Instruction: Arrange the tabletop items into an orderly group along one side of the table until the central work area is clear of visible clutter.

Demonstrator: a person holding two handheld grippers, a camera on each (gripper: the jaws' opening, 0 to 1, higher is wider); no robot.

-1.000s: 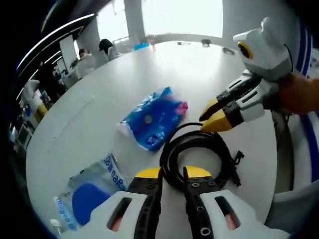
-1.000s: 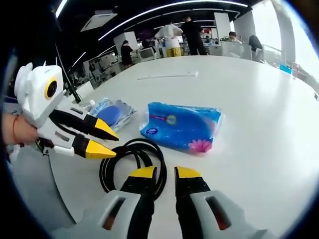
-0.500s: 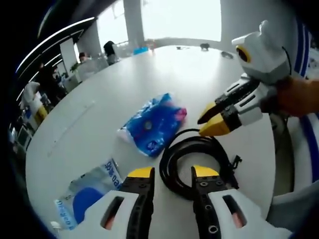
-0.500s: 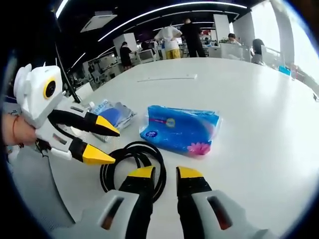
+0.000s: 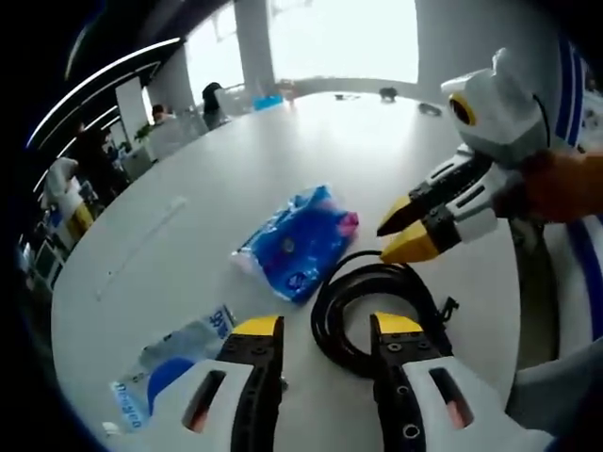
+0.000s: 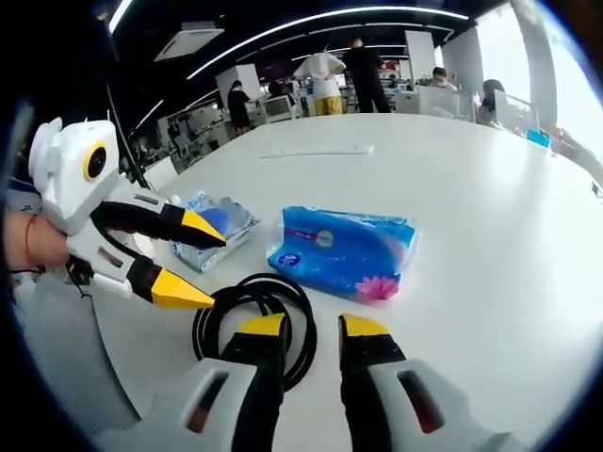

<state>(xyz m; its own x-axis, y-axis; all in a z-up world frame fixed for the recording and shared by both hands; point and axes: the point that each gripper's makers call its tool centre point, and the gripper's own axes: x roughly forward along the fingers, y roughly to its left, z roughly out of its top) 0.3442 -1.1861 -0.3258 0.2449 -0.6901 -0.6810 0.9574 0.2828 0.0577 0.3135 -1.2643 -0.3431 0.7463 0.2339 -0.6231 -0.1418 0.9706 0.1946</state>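
On the white round table (image 5: 188, 217), near its edge: black coiled cable (image 5: 372, 306), blue plastic tissue pack with a pink flower print (image 5: 300, 243), and a clear plastic bag holding something blue (image 5: 170, 363). Left gripper view: left claw (image 5: 325, 330) jaws spread wide, nothing between them, yellow tips hovering on either side of the coil's near arc; tissue pack at 11 o'clock from the coil, just beside it; clear bag at 8 o'clock, apart from both. Right claw (image 5: 400, 231) enters from 3 o'clock, jaws parted, empty, tips just above the coil's far edge. Right gripper view: right claw (image 6: 311, 330) jaws moderately apart, holding nothing, cable (image 6: 254, 315) just beyond the left jaw, tissue pack (image 6: 344, 250) at 12 o'clock, clear bag (image 6: 212, 226) at 10 o'clock. Left claw (image 6: 203, 264) comes in from 9 o'clock, wide open, lower tip over the coil. People stand at desks in the far background.
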